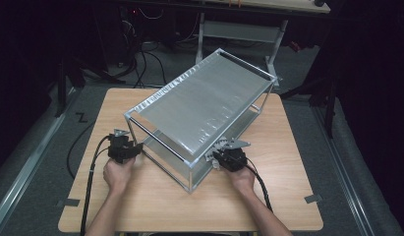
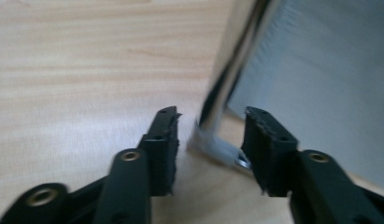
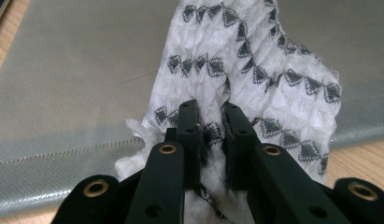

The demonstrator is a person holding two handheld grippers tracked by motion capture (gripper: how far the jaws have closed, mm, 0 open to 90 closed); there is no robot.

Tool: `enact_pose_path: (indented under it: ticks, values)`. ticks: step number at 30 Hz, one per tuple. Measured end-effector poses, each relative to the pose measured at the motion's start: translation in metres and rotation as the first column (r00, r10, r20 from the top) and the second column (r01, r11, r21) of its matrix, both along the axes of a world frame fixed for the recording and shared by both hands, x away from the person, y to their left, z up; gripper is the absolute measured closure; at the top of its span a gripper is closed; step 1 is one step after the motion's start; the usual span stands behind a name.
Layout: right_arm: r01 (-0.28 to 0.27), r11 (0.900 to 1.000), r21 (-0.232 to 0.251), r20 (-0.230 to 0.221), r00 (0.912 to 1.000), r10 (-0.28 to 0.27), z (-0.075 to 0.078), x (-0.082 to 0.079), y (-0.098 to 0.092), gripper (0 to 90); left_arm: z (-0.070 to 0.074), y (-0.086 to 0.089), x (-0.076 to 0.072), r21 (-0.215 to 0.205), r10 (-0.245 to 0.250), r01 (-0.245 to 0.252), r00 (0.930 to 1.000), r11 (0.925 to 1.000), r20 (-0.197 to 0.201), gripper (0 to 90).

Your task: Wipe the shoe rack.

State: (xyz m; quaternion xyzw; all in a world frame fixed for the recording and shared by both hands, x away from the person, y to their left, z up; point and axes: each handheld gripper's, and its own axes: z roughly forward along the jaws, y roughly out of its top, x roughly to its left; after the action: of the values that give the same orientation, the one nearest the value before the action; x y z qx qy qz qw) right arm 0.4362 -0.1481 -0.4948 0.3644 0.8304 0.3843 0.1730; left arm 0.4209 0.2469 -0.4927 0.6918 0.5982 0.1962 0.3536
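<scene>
Two-tier rack [image 1: 204,105] on wooden table [image 1: 288,206], set askew: chrome tube frame, grey mesh shelves.

Left gripper [image 1: 133,150] at near-left corner of rack. In left gripper view, jaws apart, chrome leg [image 2: 227,79] standing between pads [image 2: 269,149] with gaps both sides, nothing pinched. No grip on rack.

Right gripper [image 1: 220,156] at near-right side, reaching in at lower shelf level. In right gripper view, jaws clamped on bunched cloth [image 3: 255,74], white waffle weave with dark triangle print, fabric bulging out above and beside jaws. Cloth resting against grey mesh of lower shelf [image 3: 77,84].

Step in hand, by judgement: wiping of lower shelf with cloth.

Handling, judged:
- Cloth: light, soft, limp. Folds and bunches freely, no risk of breakage. Best held by a thick gathered wad, as now; a thin edge likely to slip out under drag against mesh. Weave may snag on wire ends or frame corners.
- Rack: rigid, probably light for its bulk, likely to skate on smooth table under a sideways wipe. Polished tube slippery under pads. Best hold low on a corner leg, near its foot, where leg and shelf rail meet.
- Mesh: some give probable under hard pressure.
</scene>
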Motion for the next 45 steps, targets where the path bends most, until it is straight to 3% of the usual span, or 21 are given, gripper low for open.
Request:
enact_pose_path:
  ticks: [4,8,10,13,23,27,32,37,45]
  values:
    - [0.003,1.000,0.005,-0.003,1.0000,-0.003,0.000,0.000,0.000,79.7,-0.003,-0.001,-0.014,-0.013,-0.016,0.016,0.9995,0.9998,-0.029,47.0]
    - [0.003,1.000,0.008,-0.002,1.0000,-0.003,-0.001,0.001,0.000,79.6,-0.004,-0.010,-0.026,-0.003,-0.049,0.049,0.9981,0.9988,-0.038,46.2]
    - [0.004,1.000,0.010,-0.002,1.0000,-0.004,-0.001,0.001,0.000,79.6,-0.004,-0.015,-0.032,-0.030,-0.073,0.072,0.9966,0.9970,-0.038,45.1]
    - [0.006,1.000,0.013,-0.001,1.0000,-0.006,-0.001,0.001,0.000,79.6,-0.004,-0.024,-0.037,-0.027,-0.099,0.098,0.9944,0.9948,-0.037,42.1]
    - [0.005,1.000,0.002,0.011,0.9999,-0.005,-0.001,0.000,0.000,79.1,-0.006,-0.033,-0.034,-0.031,-0.074,0.074,0.9970,0.9968,-0.023,40.3]
    - [0.007,1.000,0.008,-0.003,1.0000,-0.007,0.001,0.001,0.000,79.0,-0.005,-0.036,-0.030,0.005,-0.074,0.074,0.9969,0.9972,-0.027,40.8]
    - [0.003,1.000,-0.004,0.008,1.0000,-0.003,0.001,0.000,0.004,79.0,-0.005,-0.034,-0.023,0.006,-0.069,0.069,0.9973,0.9976,-0.027,43.6]
    - [0.011,1.000,-0.002,-0.003,0.9999,-0.011,0.002,0.002,0.008,79.0,-0.007,-0.028,-0.017,0.012,-0.033,0.033,0.9995,0.9994,0.000,46.0]
    - [0.009,1.000,0.003,-0.005,0.9999,-0.009,0.003,0.004,0.007,79.0,-0.007,-0.028,-0.017,0.037,-0.025,0.025,0.9997,0.9990,0.002,42.8]
